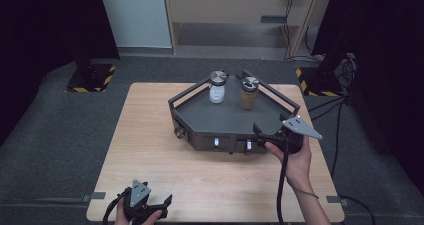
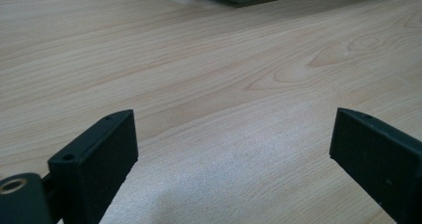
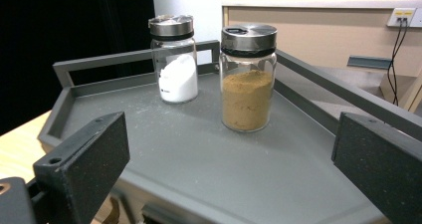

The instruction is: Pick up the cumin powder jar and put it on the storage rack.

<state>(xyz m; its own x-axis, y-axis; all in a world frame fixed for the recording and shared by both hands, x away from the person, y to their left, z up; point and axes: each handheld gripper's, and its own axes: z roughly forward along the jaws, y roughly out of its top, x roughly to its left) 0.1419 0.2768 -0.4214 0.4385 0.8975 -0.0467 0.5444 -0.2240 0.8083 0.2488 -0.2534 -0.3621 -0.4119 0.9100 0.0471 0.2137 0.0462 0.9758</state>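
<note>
Glass spice jar (image 3: 248,79) stands far on the grey tray (image 1: 200,116); my right gripper (image 1: 272,133), jaws spread, could topple it by lunging.

Two glass jars with silver metal lids stand upright, side by side and slightly apart, toward the far end of a dark grey railed tray (image 3: 164,159). Seen past the wide-apart jaws of the right gripper (image 3: 226,154), the jar of brown powder (image 3: 248,79), roughly half full, is the nearer and almost straight ahead. The jar of white powder (image 3: 174,59), a similar fill, stands farther off, ahead and to its left.
</note>
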